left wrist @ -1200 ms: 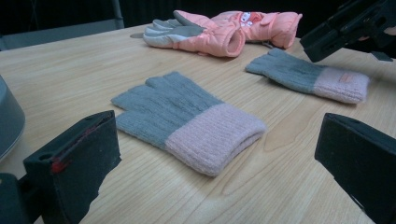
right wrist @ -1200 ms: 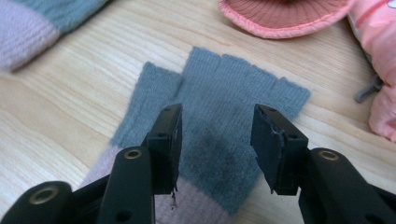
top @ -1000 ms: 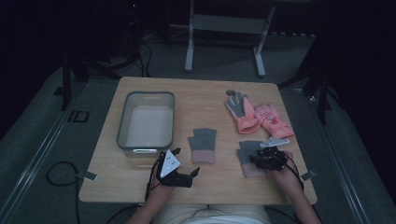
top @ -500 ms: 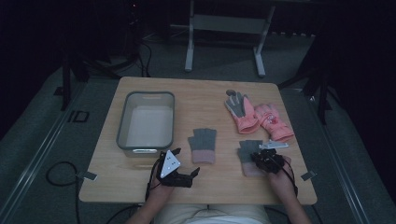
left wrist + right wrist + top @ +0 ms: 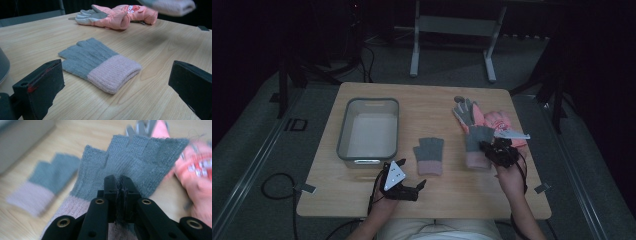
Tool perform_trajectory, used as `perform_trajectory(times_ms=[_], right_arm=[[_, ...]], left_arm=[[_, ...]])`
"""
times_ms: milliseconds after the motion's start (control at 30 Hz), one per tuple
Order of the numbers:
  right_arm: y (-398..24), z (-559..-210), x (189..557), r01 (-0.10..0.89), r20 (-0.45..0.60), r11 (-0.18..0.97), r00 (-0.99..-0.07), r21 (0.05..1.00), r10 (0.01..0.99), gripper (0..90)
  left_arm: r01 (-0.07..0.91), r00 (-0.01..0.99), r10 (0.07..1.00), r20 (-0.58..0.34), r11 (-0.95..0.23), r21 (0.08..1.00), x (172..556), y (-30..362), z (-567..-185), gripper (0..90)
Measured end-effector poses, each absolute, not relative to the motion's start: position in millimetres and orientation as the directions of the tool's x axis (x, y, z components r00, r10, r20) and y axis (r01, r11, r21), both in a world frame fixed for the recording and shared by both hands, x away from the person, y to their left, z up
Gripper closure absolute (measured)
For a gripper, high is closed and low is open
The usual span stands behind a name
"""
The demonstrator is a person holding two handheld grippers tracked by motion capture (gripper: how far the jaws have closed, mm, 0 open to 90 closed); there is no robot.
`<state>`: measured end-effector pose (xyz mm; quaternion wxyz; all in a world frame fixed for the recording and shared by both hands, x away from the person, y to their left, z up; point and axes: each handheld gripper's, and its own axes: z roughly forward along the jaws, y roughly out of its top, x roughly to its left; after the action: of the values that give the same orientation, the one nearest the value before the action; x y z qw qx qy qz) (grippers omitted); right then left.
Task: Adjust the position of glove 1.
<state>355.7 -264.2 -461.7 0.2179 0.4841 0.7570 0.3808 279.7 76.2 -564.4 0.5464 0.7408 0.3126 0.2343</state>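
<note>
Lifted since before, right hand-held gripper [image 5: 488, 150] clamps grey-pink glove [image 5: 476, 144].

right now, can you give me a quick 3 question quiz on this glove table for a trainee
1. True or false: the right claw is shut on a grey and pink knit glove.
2. Which describes the left claw? A) open, with the second knit glove lying flat ahead of it B) shut on an orange glove C) inside the bin
3. Fill in: the two orange gloves lie on the table toward its far ____ side, seen from the person.

Key
1. True: its jaws pinch the knit fabric.
2. A: the jaws stand wide apart and touch nothing; the grey bin is off to the side.
3. Right.
</note>
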Motion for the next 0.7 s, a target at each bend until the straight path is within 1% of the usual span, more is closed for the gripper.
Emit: perform_trajectory(times_ms=[67, 167, 333, 500, 700], right_arm=[[-258.3, -457.1, 357.3, 0.562, 0.043, 0.239, -0.441, 0.792, 0.896, 84.8], [-234.0, -445.9, 362.6, 0.536, 0.048, 0.243, -0.471, 0.808, 0.881, 84.8], [-200.5, -442.6, 369.1, 0.523, 0.061, 0.254, -0.512, 0.814, 0.857, 84.6], [-163.6, -450.0, 373.0, 0.534, 0.100, 0.254, -0.547, 0.806, 0.831, 84.6], [-136.3, -468.2, 376.9, 0.560, 0.108, 0.279, -0.559, 0.780, 0.822, 84.5]], left_arm=[[0.207, 0.695, 0.719, 0.006, -0.208, 0.956, 279.6, 76.0, -564.4, 0.0], [0.204, 0.696, 0.718, 0.008, -0.209, 0.957, 279.4, 75.9, -564.4, 0.0], [0.208, 0.698, 0.717, 0.002, -0.205, 0.956, 279.8, 76.5, -564.4, 0.0], [0.208, 0.697, 0.717, 0.003, -0.206, 0.956, 279.8, 76.6, -564.4, 0.0], [0.207, 0.702, 0.712, 0.001, -0.207, 0.956, 279.5, 76.8, -564.3, 0.0]])
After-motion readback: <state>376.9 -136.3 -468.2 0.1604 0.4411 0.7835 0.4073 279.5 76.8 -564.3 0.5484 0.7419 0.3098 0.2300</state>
